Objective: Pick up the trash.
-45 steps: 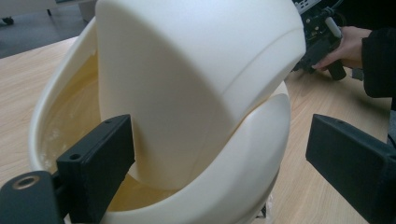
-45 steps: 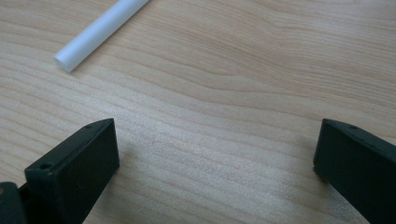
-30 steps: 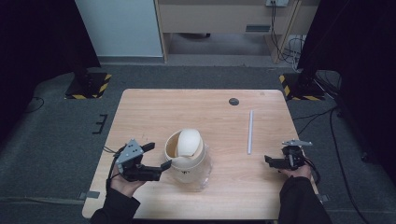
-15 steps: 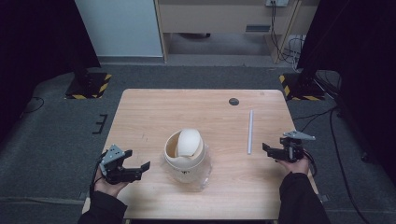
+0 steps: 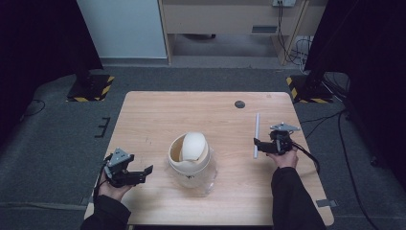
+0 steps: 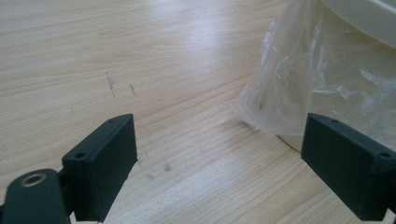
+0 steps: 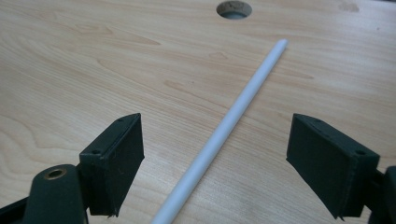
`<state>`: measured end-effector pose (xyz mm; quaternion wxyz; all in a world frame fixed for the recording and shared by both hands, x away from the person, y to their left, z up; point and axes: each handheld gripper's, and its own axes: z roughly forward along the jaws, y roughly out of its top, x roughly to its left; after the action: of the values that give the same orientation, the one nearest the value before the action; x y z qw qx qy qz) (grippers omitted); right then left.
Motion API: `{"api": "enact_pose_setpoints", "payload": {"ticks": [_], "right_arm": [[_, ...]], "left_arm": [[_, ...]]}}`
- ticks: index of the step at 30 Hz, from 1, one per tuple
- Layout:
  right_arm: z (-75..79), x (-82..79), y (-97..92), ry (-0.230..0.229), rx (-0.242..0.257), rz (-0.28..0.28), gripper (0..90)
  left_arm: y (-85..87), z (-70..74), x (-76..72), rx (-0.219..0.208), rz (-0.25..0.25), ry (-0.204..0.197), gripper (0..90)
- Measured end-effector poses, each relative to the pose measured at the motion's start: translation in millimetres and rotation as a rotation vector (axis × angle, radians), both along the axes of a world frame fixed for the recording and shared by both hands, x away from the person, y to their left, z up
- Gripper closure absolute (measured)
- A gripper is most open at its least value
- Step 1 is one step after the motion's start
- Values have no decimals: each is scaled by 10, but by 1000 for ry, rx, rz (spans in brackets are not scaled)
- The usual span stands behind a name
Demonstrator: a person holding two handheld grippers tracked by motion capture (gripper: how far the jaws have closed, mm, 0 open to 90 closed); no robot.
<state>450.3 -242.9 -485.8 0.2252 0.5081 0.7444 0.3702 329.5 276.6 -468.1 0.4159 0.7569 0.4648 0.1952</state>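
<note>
Item: my right gripper, over the right part of the table. Jaws parted wide and have just been closing a little; the white rod lies between them on the wood, and neither pad touches it.

Item: white rod, lying flat near the table's right edge. In the high view its long axis runs from my side toward the far side, almost straight. In the right gripper view it runs aslant, far tip toward the round hole.

Item: my left gripper, low at the near left corner. Jaws spread wide, nothing held; bare wood between them.

Item: cream bucket in a clear plastic bag, just beside my left gripper's right jaw, not touching.
</note>
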Motion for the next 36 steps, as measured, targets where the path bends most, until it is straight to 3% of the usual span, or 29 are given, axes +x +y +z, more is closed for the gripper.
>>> {"api": "enact_pose_setpoints", "payload": {"ticks": [9, 19, 30, 36], "right_arm": [[-183, 143, 131, 63, -60, -34, 234], [-299, 168, 169, 124, -75, -34, 297], [-361, 158, 166, 176, -98, -21, 446], [-352, 147, 156, 180, -110, -15, 528]], "left_arm": [[14, 2, 6, -14, 7, 6, 107], [9, 7, 8, -22, 3, 4, 111], [12, 9, 11, -28, -3, 5, 121], [13, 15, 8, -29, -4, 2, 122]]}}
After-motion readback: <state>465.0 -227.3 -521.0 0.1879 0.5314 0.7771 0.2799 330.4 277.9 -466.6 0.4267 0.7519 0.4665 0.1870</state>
